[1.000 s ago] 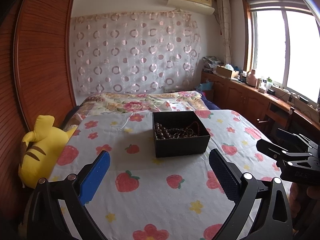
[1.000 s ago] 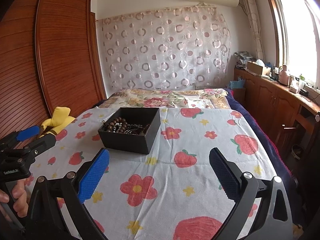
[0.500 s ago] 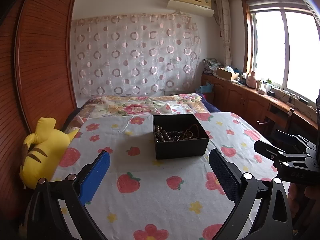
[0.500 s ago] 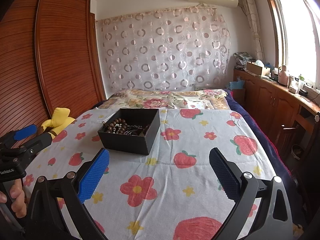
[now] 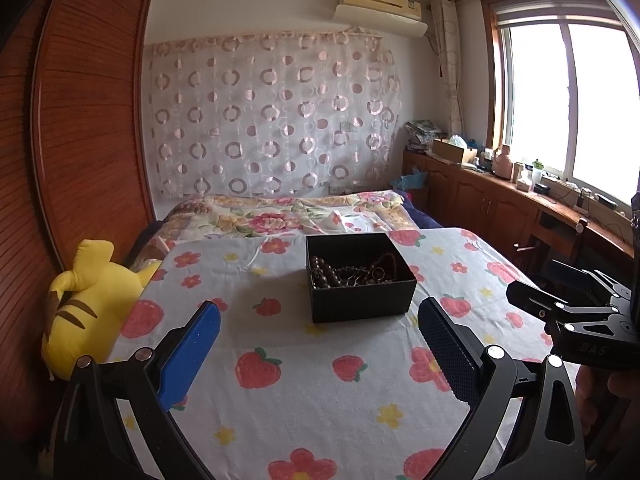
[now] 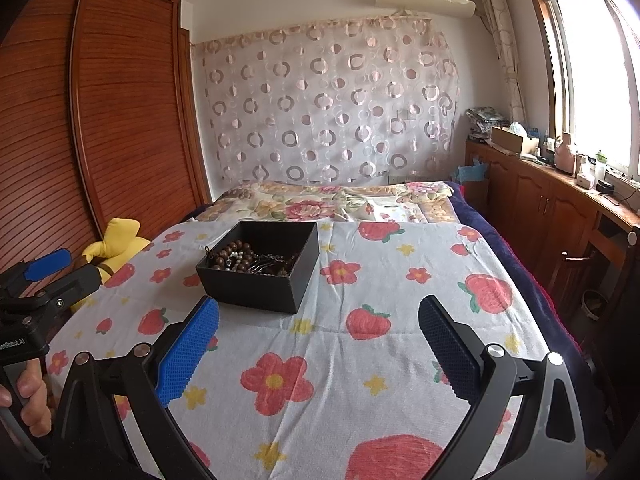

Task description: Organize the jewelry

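- The left gripper (image 5: 318, 330) hangs low over the bed's fruit-and-flower sheet (image 5: 304, 392), its fingers (image 5: 192, 350) spread wide with nothing between them; held level and aimed at the box, it looks poised for a reach, though that is only a guess.
- The right gripper (image 6: 318, 330) sits alongside, fingers (image 6: 188, 354) likewise wide apart and empty, so either hand could go in.
- The black box (image 5: 358, 276) stands open-topped on the sheet just beyond both grippers, near the bed's middle, where both can reach it.
- The jewelry (image 6: 250, 260), brown bead strings and tangled darker pieces, lies heaped inside the box; this fits either a pile awaiting sorting or pieces gathered in.
- A yellow plush toy (image 5: 90, 308) rests at the bed's left edge, clear of the work.
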The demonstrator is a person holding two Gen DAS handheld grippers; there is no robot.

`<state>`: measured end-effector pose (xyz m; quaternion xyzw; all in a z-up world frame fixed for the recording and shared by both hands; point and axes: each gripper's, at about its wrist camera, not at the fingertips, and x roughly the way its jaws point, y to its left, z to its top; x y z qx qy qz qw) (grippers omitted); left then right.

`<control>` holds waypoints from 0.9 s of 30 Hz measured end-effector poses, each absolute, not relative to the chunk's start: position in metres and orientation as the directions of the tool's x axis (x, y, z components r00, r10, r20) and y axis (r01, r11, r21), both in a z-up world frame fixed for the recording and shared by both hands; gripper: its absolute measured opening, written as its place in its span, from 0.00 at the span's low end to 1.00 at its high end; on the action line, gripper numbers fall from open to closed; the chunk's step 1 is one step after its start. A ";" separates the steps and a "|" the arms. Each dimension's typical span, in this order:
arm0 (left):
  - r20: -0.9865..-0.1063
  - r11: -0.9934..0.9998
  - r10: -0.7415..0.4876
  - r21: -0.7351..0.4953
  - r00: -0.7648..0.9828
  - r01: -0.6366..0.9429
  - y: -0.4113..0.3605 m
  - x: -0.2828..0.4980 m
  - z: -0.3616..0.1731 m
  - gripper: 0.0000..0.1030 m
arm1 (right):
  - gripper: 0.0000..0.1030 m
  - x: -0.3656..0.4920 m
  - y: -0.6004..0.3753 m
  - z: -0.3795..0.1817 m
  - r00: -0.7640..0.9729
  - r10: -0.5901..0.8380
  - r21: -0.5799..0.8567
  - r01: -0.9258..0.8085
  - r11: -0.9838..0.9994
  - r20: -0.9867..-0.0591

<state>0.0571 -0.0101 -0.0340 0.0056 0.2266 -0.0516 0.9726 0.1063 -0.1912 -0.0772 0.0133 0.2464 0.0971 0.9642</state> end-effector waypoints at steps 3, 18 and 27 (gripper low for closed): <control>-0.441 0.995 -0.097 -0.011 0.892 0.102 -0.008 0.058 -0.034 0.93 | 0.98 0.107 -0.193 -0.073 0.863 0.192 0.078 -0.176 0.981 -0.467; -0.441 0.995 -0.093 -0.010 0.893 0.099 -0.007 0.057 -0.030 0.93 | 0.98 0.107 -0.194 -0.072 0.864 0.192 0.077 -0.176 0.981 -0.465; -0.440 0.995 -0.095 -0.011 0.893 0.100 -0.007 0.057 -0.031 0.93 | 0.98 0.107 -0.194 -0.072 0.865 0.191 0.077 -0.175 0.981 -0.464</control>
